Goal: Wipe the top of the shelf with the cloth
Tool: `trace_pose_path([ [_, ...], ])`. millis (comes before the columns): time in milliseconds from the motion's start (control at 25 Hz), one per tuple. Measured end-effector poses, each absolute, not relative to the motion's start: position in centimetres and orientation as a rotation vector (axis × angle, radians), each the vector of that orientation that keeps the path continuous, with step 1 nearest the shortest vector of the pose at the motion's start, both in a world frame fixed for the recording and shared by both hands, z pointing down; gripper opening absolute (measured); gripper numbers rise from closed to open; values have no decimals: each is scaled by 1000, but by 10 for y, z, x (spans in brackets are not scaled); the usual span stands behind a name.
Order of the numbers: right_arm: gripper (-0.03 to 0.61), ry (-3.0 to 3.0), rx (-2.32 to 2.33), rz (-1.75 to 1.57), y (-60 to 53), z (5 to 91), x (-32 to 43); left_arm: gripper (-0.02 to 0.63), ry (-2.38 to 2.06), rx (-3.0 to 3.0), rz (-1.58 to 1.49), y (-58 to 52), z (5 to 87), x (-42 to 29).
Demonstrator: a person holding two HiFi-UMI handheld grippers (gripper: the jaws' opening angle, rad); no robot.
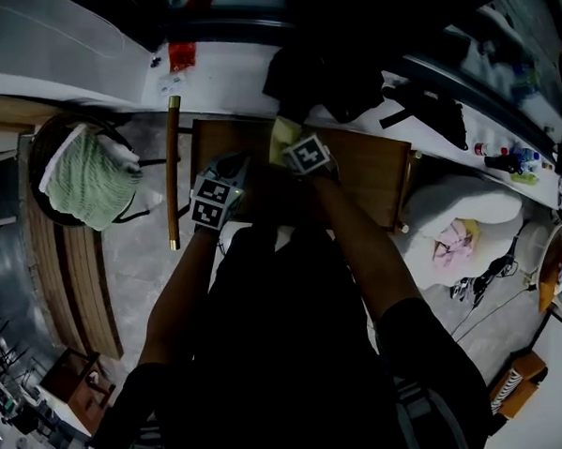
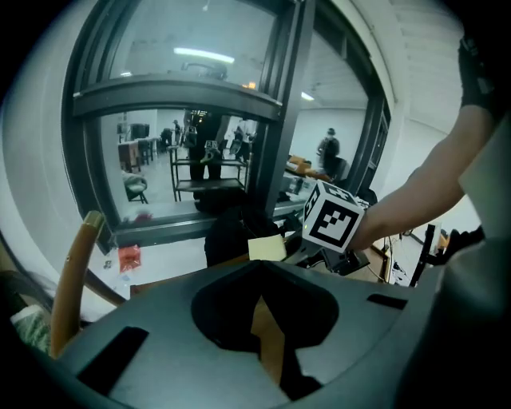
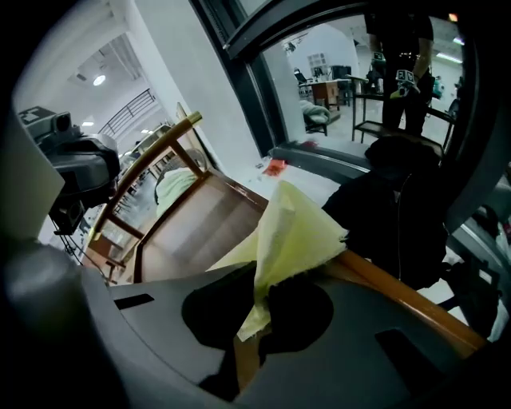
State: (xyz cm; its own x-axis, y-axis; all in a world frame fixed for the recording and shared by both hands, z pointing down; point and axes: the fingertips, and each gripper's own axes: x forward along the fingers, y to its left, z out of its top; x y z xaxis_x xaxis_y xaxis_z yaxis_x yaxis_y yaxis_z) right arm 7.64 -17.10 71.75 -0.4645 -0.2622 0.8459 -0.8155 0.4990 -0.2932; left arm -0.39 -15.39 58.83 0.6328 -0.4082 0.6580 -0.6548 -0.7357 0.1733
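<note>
The brown wooden shelf top (image 1: 359,171) lies below me against the white sill. My right gripper (image 1: 294,146) is over its far edge, shut on a pale yellow cloth (image 1: 284,137). In the right gripper view the cloth (image 3: 291,236) rises from between the jaws (image 3: 259,307) and fans out over the shelf top (image 3: 200,232) and its rim (image 3: 399,299). My left gripper (image 1: 229,174) hovers over the shelf's left part; its jaws (image 2: 259,307) look shut with nothing in them. From there I see the cloth (image 2: 266,248) and the right gripper's marker cube (image 2: 334,217).
A black bag (image 1: 331,76) sits on the sill just behind the shelf, under a dark-framed window (image 2: 200,96). A wooden chair with a green cloth (image 1: 91,176) stands to the left, with a wooden rail (image 1: 173,171) beside the shelf. A white bundle (image 1: 460,219) lies right.
</note>
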Motion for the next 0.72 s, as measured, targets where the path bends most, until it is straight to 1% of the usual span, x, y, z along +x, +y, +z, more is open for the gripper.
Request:
trace_pose_path([
  [440, 31, -1925, 970, 951, -149, 714, 164, 11, -750, 2473, 873, -138, 594, 61],
  [720, 31, -1856, 1062, 966, -132, 715, 229, 11, -696, 2487, 884, -126, 596, 90],
])
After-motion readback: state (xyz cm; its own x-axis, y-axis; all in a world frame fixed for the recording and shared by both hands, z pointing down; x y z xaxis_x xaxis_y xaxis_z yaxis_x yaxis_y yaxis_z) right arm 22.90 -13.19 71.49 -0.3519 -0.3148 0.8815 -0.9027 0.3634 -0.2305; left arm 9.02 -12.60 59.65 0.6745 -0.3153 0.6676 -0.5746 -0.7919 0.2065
